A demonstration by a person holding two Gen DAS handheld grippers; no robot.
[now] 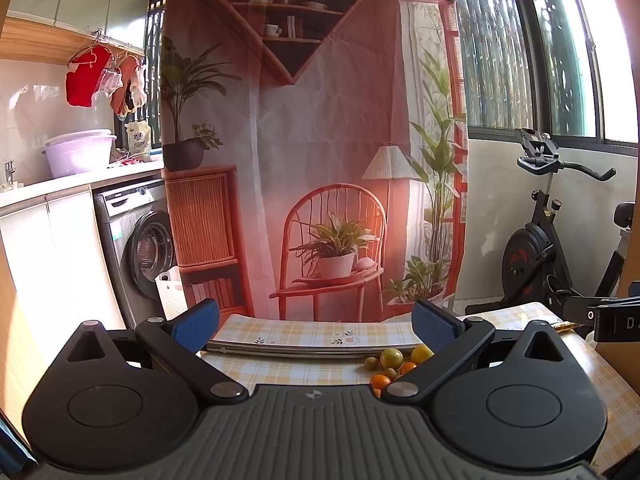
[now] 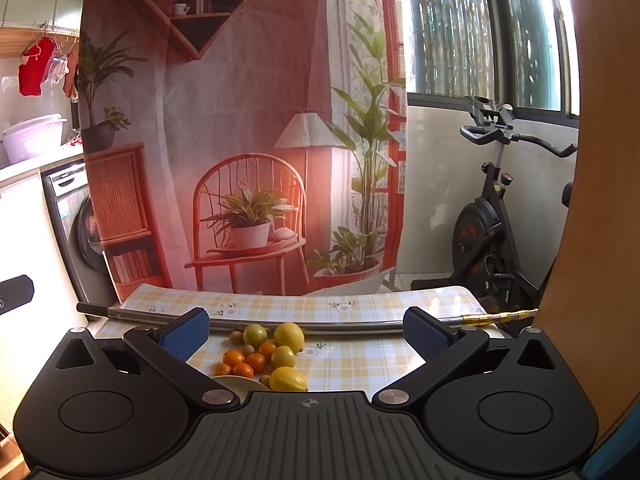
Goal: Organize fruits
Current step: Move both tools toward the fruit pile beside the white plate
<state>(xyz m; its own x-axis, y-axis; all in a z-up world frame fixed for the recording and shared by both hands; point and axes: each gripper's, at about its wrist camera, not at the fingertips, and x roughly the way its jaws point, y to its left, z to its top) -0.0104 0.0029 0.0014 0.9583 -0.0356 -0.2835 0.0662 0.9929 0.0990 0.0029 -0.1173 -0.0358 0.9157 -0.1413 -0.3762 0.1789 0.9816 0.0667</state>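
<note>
Both claws hang spread wide and empty above the bench [image 2: 360, 360]: the left claw [image 1: 316, 326] and the right claw [image 2: 306, 330]. The fruits [image 2: 264, 354], oranges and lemons, lie heaped beside a plate [image 2: 236, 381]. A metal pole [image 2: 280, 325] lies across the bench just behind them, with an exercise bike [image 2: 492, 216] beyond

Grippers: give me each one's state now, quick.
Left gripper: open, holding nothing.
Right gripper: open, holding nothing.
</note>
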